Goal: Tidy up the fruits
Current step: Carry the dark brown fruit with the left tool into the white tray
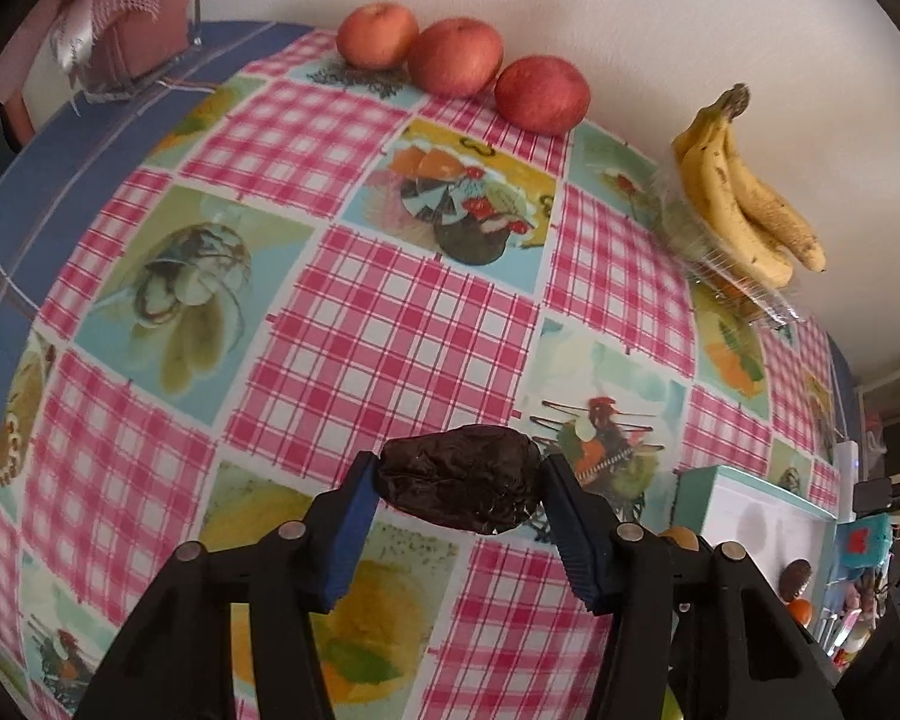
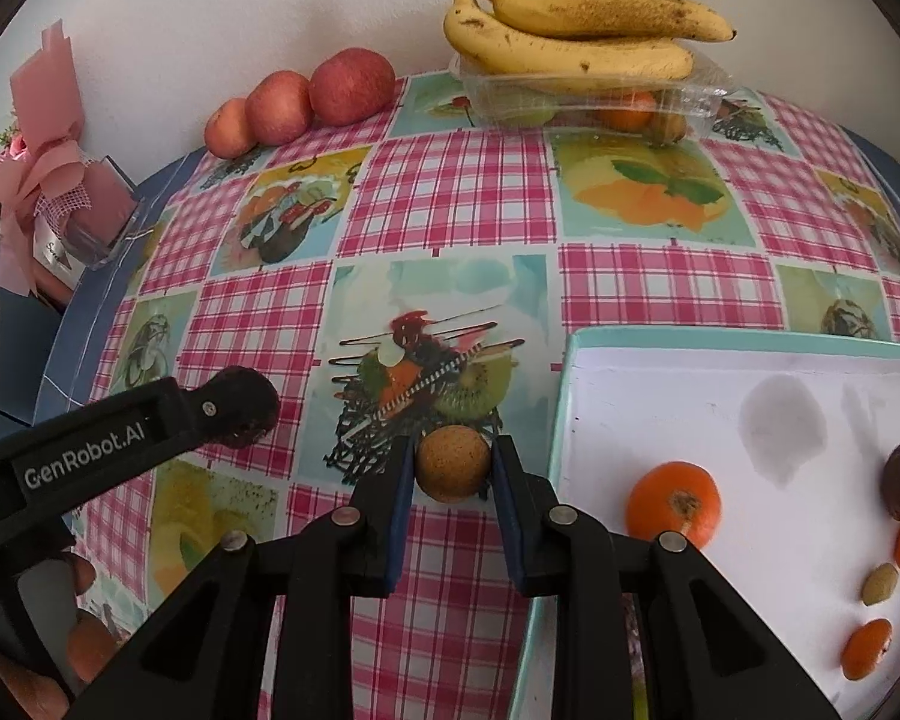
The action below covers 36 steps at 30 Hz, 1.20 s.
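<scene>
Right wrist view: "GenRobot.AI" on left gripper (image 2: 234,414).

Left wrist view: low and close over the checked surface (image 1: 390,324), facing along its tongs (image 1: 459,483) toward the back wall. Right wrist view: higher, beside the white tray (image 2: 720,372), facing the same wall. Shared: apples (image 1: 453,57) (image 2: 294,105), bananas (image 1: 744,192) (image 2: 576,30), tray.

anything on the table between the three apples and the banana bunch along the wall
No object: in the right wrist view, only bare checked tablecloth runs from the apples to the clear tray under the bananas. The left wrist view shows the same gap.
</scene>
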Motion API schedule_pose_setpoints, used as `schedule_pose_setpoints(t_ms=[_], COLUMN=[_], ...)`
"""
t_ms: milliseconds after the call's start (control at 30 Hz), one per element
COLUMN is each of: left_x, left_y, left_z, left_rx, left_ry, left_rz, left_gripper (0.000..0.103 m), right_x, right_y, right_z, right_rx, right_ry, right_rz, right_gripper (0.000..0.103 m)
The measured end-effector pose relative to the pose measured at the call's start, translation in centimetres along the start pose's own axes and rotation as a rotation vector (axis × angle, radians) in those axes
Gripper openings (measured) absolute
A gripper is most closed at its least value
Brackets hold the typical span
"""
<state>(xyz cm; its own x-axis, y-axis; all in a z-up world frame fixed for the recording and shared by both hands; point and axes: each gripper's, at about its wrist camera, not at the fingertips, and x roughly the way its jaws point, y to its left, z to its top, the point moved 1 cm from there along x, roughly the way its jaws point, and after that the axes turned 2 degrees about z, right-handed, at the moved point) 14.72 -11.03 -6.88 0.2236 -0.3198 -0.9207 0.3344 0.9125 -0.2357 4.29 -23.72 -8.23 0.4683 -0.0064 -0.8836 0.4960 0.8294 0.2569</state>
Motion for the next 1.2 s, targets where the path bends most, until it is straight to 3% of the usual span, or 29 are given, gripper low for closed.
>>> schedule_pose_setpoints(t_ms=[667,967,1200], left_x=[-7.4,-7.5,-6.4], left_y=[-0.5,-2.2,-5.7], left_z=[-6.0,-7.2,-8.7], left_rx=[0.02,0.073,0.186], left_ry=[-0.141,-0.134,-0.093], left_rz=[-0.004,-0.004,-0.016], left_gripper=[0.058,0.058,0.058], right_x=[-8.4,-9.9,-10.2], right_y=[-2.7,-5.4,-10.1], right_z=[-6.4,-7.2,-7.1], right_rx=[0.059,0.119,0.208], right_ry=[-0.111,-0.139,-0.13], right_rz=[-0.026,-0.046,-0.122], right_gripper=[0.027,0.027,0.027])
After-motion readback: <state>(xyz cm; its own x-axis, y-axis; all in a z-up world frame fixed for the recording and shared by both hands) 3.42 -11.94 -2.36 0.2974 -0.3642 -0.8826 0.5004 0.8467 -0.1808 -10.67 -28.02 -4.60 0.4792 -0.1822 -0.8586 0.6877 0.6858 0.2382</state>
